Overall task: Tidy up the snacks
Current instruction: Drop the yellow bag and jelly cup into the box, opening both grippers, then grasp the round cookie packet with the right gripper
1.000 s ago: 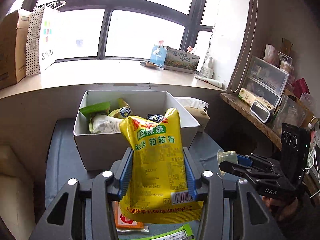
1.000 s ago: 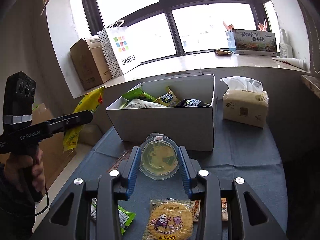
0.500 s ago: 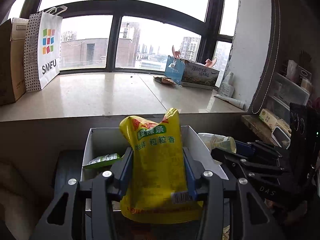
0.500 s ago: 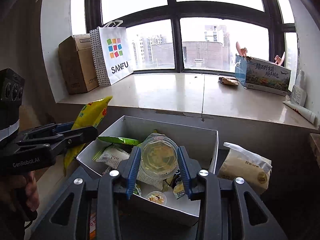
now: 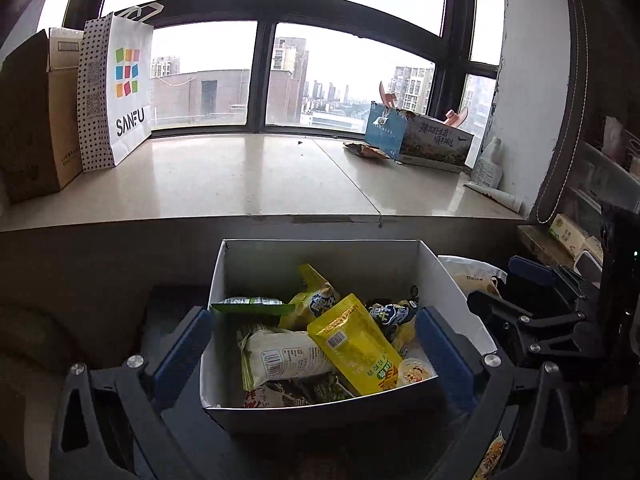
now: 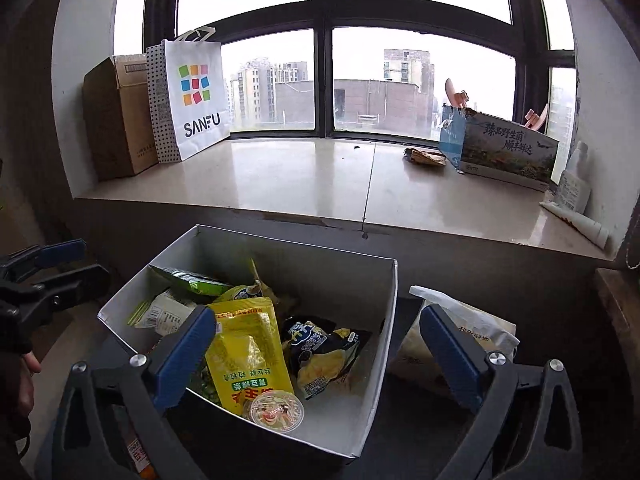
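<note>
The left gripper (image 5: 312, 356) has its jaws opening wide, and nothing is pressed between its blue pads; they stand on either side of the white box (image 5: 320, 256), above it. The right gripper (image 6: 320, 356) has its jaws opening as well, and its pads hold nothing. In the left wrist view the right gripper shows at the right edge, just beside the box.

The yellow snack pouch (image 5: 354, 344) lies inside the white box, on top of the other snacks, with its barcode end toward the window. Just beside its lower end, in the near right corner of the box, sits the small clear jelly cup (image 5: 414, 370), with its printed lid up. In the right wrist view the same cup (image 6: 276, 408) rests touching the bottom edge of the yellow pouch (image 6: 248, 356).

Other snacks fill the box: a white packet (image 5: 280, 356), a green packet (image 5: 252, 304) and a dark chip bag (image 6: 324, 348). A soft tissue pack (image 6: 460, 332) stands just to the right of the box. Behind, on the wide windowsill (image 6: 304, 180), stand a white SANFU paper bag (image 6: 192, 96), a brown carton (image 6: 116, 116) and a printed box (image 6: 504, 148).
</note>
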{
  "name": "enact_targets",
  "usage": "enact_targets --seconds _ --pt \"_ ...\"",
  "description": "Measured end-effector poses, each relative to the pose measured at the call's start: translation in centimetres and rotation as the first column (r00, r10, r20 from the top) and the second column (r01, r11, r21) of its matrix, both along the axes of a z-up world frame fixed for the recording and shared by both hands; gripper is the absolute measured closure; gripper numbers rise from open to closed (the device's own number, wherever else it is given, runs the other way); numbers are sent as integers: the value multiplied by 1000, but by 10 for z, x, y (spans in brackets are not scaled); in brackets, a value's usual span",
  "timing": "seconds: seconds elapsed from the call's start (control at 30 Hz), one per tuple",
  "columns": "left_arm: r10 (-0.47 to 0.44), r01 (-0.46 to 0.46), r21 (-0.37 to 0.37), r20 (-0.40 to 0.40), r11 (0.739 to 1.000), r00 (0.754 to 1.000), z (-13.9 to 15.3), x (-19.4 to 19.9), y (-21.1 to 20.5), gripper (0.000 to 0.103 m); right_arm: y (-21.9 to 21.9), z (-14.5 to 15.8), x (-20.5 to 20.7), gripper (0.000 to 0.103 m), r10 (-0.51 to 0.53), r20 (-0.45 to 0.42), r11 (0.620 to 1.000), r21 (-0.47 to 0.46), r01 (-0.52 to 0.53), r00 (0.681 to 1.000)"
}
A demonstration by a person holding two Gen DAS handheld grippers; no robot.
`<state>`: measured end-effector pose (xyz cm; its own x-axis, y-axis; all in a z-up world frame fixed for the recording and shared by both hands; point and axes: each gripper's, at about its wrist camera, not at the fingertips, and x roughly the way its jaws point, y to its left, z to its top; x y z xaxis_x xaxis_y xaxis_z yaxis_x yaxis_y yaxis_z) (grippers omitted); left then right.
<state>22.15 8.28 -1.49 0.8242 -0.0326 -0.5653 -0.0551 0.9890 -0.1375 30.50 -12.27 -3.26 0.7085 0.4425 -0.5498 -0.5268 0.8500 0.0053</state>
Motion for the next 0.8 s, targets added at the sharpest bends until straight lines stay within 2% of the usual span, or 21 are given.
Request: enact_targets --seconds 0.13,0.23,0.37,0.47,0.6,0.8 --pt "-56 55 24 60 998 997 9 -42 -12 0 -17 4 -27 0 47 -25 994 97 -44 999" --pt "-81 78 25 99 997 992 15 -77 -19 0 -30 7 -56 0 130 -40 978 172 -121 991" --pt "-110 114 -29 98 993 989 8 -119 -28 0 -54 8 -100 0 212 -21 932 305 -195 977" --pt "-86 91 -36 118 995 989 1 -151 -36 0 -68 1 -126 0 276 -50 892 386 -236 960" --pt "-82 88 -61 96 994 992 -16 -182 -41 0 -80 -13 -162 0 293 -85 896 373 -243 952" --pt "-72 82 -124 84 989 994 -37 -219 -46 0 -88 -38 -212 0 262 -92 946 220 -237 961"
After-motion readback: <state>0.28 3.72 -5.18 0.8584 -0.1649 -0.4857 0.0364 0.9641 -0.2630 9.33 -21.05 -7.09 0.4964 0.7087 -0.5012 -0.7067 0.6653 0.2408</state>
